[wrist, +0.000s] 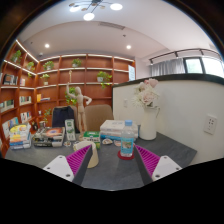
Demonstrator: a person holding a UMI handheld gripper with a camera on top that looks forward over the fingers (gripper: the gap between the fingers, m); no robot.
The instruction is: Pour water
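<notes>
The fingers (110,163) are spread wide, holding nothing, their magenta pads (78,160) showing at lower centre of the frame and angling in toward each other. They sit level, just above the grey counter (112,172) and pointing forward along it.

Just ahead of the fingers, slightly right of centre, stands a clear cup (127,147) with a teal band near its base. It is upright, its long axis vertical and its mouth facing up; whether it holds water cannot be told. To its left, near the left finger, a beige pitcher-like vessel (88,151) also stands upright.

Behind these rests a clear box (117,129) with blue labels. Further right, a white vase of pale flowers (148,106) stands against a white wall. At left centre lie books and small items (22,136), and wooden shelves (60,75) fill the upper left background.
</notes>
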